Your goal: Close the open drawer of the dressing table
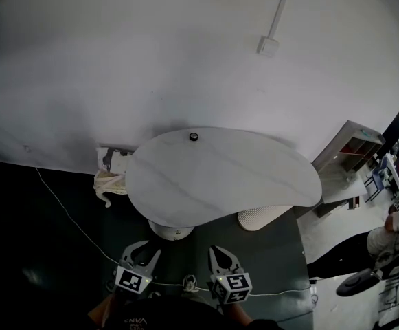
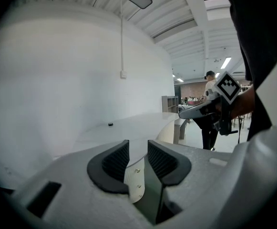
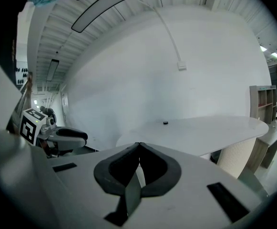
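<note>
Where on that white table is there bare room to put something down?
Nearly all of the tabletop is bare; one small black object sits by its wall-side edge. It is crowded at the left, where the open drawer holds pale clutter.

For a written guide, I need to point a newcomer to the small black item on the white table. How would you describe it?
Find the big white wall; before it stands a white, bean-shaped tabletop. Near the tabletop's far edge, close to the wall, sits a small black round object, the only dark spot on that pale surface.
</note>
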`<state>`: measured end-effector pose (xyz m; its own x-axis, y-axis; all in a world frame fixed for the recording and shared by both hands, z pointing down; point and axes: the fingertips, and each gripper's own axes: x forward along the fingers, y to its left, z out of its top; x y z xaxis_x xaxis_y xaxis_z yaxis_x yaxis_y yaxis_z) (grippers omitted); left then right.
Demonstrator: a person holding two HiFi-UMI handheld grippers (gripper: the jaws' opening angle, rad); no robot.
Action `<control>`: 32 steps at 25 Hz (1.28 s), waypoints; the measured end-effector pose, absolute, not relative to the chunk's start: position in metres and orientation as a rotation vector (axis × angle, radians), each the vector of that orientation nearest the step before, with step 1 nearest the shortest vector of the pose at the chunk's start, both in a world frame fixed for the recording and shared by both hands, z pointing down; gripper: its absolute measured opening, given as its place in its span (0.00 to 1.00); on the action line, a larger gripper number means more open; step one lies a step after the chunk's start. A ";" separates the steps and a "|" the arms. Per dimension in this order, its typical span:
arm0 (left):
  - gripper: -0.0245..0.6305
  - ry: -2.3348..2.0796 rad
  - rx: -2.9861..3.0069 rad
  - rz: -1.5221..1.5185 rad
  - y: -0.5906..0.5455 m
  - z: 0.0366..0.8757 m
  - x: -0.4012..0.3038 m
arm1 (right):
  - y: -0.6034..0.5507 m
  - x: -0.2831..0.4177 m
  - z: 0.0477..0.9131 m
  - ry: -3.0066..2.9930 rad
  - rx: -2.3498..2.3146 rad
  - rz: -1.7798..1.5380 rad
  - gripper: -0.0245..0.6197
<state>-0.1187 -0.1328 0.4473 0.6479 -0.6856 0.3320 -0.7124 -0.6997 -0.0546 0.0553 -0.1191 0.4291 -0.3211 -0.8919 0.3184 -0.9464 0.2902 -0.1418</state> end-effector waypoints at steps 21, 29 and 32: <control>0.07 -1.315 2.680 0.522 -0.174 0.453 -0.137 | -0.169 0.035 0.431 -2.417 1.557 0.362 0.05; 0.07 -1.315 2.670 0.516 -0.179 0.456 -0.137 | -0.177 0.035 0.430 -2.411 1.545 0.353 0.04; 0.07 -1.318 2.666 0.515 -0.180 0.455 -0.138 | -0.177 0.035 0.430 -2.409 1.547 0.358 0.04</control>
<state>-0.1381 -0.1802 0.4549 0.5621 -0.7474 0.3540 -0.7895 -0.6125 -0.0394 0.0349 -0.1773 0.4300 -0.4018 -0.8493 0.3424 -0.9122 0.4041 -0.0681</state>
